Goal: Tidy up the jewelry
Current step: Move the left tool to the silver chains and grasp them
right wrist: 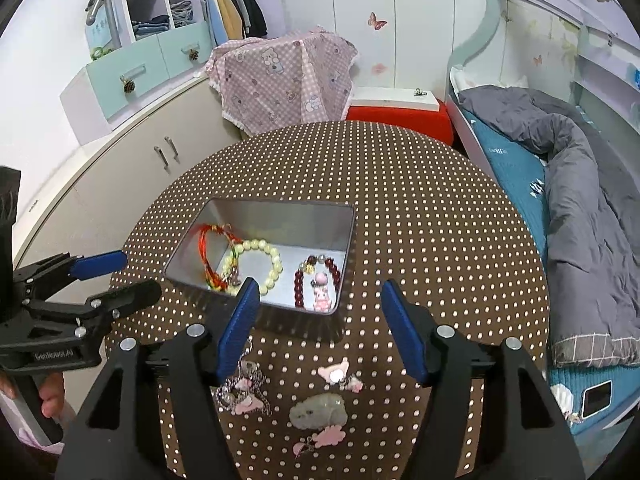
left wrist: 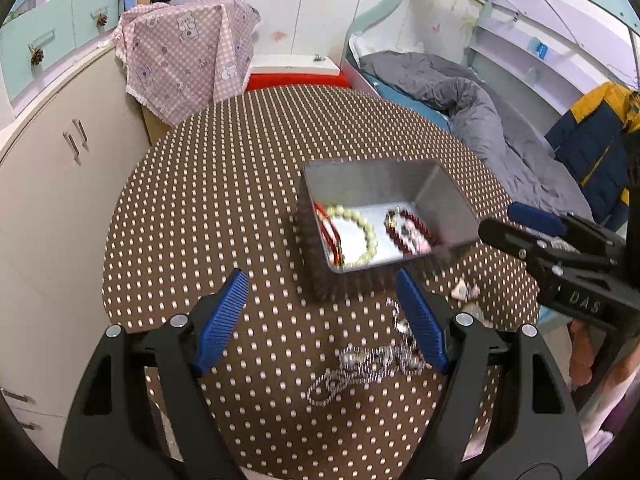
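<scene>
Both jaws gape with nothing between them: the left hand-held gripper (left wrist: 322, 300) hovers over a silver chain (left wrist: 360, 364) on the dotted surface (left wrist: 200, 220), the right hand-held gripper (right wrist: 316, 304) over pink charms (right wrist: 334, 372). Bead bracelets (right wrist: 256, 266) lie inside the metal tin (right wrist: 276, 216).

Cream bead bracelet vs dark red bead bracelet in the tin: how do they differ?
The cream bead bracelet has pale, larger-looking beads; the dark red bead bracelet has deep garnet-coloured, smaller ones. The cream one lies mid-tin, overlapping the red cord bracelet; the dark red one lies toward the right wall. A pink charm sits inside the dark red loop; the cream loop shows bare floor. Both lie flat inside the metal tin.
</scene>
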A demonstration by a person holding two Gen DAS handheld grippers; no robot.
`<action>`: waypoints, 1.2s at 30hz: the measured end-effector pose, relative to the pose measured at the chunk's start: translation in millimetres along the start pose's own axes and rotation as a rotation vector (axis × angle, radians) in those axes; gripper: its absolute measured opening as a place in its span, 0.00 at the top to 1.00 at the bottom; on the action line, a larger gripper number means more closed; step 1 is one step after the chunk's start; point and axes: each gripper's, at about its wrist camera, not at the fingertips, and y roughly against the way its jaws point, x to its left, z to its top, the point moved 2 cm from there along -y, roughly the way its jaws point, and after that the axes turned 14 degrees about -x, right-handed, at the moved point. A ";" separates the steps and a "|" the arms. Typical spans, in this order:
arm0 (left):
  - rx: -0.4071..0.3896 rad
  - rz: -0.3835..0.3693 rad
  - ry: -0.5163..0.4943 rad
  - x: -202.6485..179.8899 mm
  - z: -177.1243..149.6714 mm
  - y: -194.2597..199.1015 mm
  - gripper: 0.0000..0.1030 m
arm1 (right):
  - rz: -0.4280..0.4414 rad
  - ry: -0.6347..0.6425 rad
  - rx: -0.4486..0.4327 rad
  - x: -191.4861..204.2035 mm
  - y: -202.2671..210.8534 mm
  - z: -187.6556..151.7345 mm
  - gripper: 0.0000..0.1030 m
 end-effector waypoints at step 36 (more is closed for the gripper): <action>0.018 -0.110 -0.180 -30.1 -75.1 -11.1 0.75 | 0.021 -0.011 0.173 21.3 -12.3 -67.6 0.36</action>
